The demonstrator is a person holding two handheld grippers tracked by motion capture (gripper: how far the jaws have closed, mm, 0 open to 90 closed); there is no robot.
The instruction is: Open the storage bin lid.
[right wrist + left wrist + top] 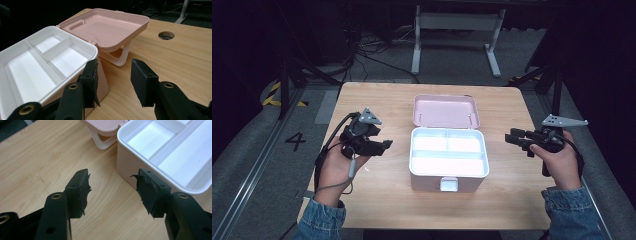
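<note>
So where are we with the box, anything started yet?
Done: the lid is swung open behind the box, and its white tray is exposed and empty. In hand: nothing; the left gripper and right gripper flank the box, jaws open. What's left isn't clear.

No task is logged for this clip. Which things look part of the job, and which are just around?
Likely in the job:
pink box, open
its lid, folded back
white tray, nothing in it
left gripper, open
right gripper, open

Just around:
table
white frame on the floor
floor cables
</note>
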